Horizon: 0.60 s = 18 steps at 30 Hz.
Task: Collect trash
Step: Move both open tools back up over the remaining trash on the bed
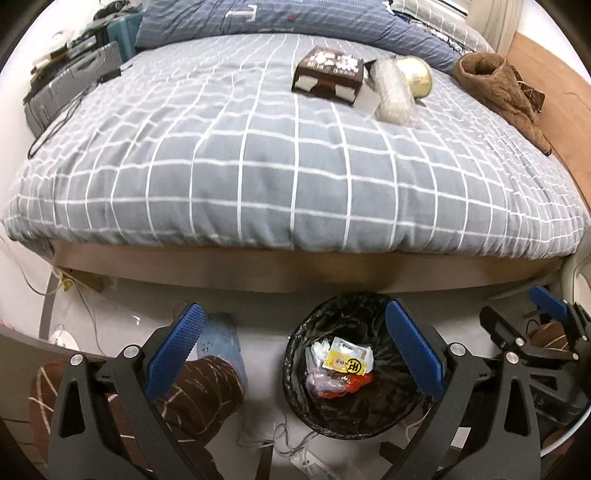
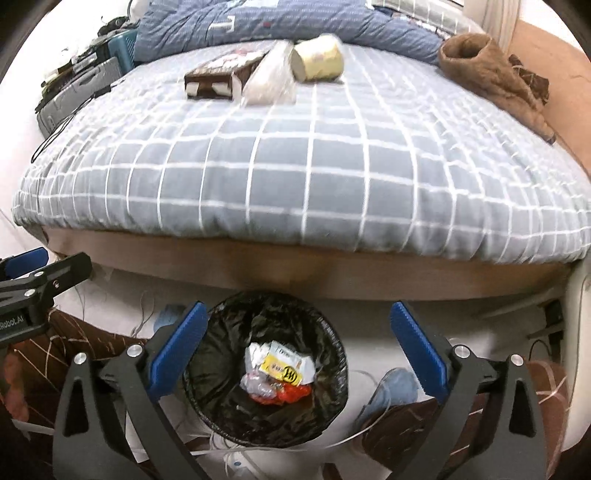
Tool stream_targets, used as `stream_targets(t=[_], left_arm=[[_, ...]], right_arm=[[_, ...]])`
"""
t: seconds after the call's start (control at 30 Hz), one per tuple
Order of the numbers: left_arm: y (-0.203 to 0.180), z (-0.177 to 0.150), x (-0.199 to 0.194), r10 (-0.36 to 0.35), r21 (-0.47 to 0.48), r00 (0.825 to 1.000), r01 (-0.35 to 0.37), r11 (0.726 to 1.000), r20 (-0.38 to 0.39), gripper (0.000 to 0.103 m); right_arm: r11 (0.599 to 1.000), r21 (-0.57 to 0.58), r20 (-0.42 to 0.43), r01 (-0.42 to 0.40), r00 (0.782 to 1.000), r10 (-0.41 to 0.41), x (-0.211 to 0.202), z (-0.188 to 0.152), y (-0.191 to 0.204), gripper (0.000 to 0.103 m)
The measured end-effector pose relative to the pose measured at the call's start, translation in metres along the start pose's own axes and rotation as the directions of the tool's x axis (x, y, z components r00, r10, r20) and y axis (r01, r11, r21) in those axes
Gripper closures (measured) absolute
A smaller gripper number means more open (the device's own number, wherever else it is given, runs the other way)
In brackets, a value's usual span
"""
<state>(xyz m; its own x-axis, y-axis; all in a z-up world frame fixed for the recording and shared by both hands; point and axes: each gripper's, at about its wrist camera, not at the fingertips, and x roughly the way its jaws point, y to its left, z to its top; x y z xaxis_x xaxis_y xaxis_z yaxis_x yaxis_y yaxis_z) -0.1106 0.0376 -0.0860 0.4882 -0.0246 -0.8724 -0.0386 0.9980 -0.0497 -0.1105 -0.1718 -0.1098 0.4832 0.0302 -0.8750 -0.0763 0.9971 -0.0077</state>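
A black-lined trash bin [image 1: 295,398] [image 2: 332,354] stands on the floor by the bed and holds a yellow-and-white wrapper [image 1: 345,360] [image 2: 282,367], clear plastic and red scraps. My left gripper [image 1: 295,339] is open and empty, its right finger above the bin. My right gripper [image 2: 299,339] is open and empty straight over the bin. On the bed lie a brown box [image 1: 327,74] [image 2: 218,79], a clear plastic wrapper [image 1: 391,92] [image 2: 271,79] and a pale yellow cup [image 1: 415,75] [image 2: 317,59] on its side.
The grey checked bed [image 1: 258,166] [image 2: 295,158] fills the upper view, with a blue quilt [image 1: 295,18] behind. A brown garment [image 1: 498,88] [image 2: 491,77] lies at its right. Gear is stacked left of the bed. A person's legs and cables flank the bin.
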Motion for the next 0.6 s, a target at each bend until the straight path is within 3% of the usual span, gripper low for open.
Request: stream_targets(t=[0.6], left_arm=[[-0.016,0.079,-0.032,0.003,0.020,0.995,-0.005,1.000,0.102,0.006]], right_arm=[[1.000,0.010,0.115,0.015,0.993,-0.016,-0.031,0.084,-0.026,0.008]])
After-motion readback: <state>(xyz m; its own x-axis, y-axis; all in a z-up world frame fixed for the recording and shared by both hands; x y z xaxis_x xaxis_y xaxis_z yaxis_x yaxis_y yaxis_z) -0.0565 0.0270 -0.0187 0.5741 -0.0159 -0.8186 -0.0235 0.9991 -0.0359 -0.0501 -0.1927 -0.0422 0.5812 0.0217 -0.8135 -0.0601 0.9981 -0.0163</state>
